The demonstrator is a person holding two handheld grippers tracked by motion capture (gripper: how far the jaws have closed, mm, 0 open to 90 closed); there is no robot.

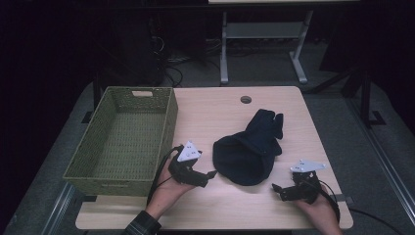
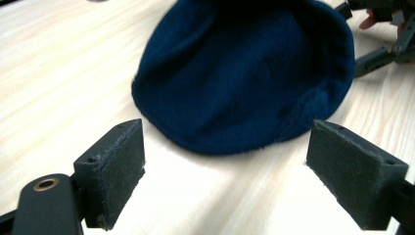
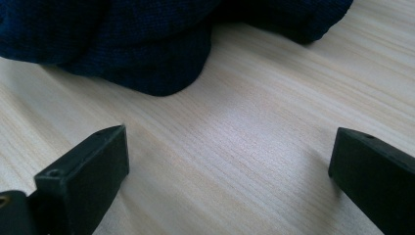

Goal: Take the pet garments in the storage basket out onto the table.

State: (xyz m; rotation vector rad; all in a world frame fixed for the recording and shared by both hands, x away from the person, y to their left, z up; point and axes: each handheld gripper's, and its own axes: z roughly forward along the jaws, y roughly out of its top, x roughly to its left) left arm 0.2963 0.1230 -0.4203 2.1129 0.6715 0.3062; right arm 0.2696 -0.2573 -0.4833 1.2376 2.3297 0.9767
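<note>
Both the left hand-held gripper [image 1: 211, 175] and the right hand-held gripper [image 1: 277, 189] were spread, flanking the dark blue hat [image 1: 247, 152] at centre frame on the counter [image 1: 205, 110]; approach seemed underway, and closing on its brim likely came next.

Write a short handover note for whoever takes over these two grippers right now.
Left gripper: open, holding nothing, on the table just left of the dark blue cloth, jaws pointed at its near edge.
Right gripper: open, holding nothing, to the right of the cloth's near edge, not touching it.
Cloth: lies crumpled in the middle of the table, apart from both grippers.
Basket: green woven one at the table's left side, nothing in it.
Done: nothing gripped yet.
Left: probably grip the cloth; it may be meant for the basket, but that is a guess.
</note>
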